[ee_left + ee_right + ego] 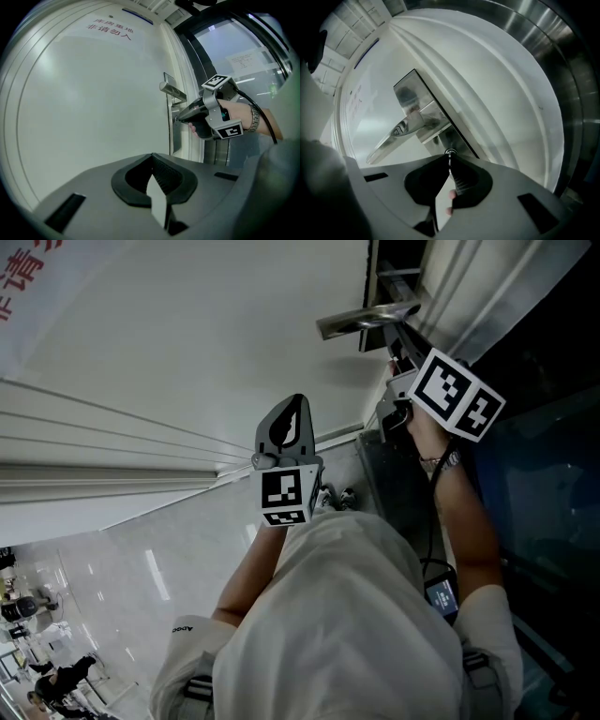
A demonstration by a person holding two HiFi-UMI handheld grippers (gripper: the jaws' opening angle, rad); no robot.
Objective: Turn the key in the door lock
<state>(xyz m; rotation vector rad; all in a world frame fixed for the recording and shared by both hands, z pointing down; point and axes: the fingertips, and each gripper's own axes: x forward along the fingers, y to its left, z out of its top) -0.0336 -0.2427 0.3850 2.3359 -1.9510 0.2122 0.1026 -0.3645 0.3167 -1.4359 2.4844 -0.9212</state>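
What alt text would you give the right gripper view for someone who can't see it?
The right gripper is shut on a thin key in the lock of a white door. A shiny metal lever handle juts out just above the lock.

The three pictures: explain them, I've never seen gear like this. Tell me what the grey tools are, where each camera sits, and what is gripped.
There is no robot: a person holds grey tongs in each hand. The head view looks down from the person's head; the other two cameras ride on the tongs. There is no table. They face a white door with a metal handle. The right tongs are shut on a thin key in the lock below the handle. The left tongs are shut, empty, held back.
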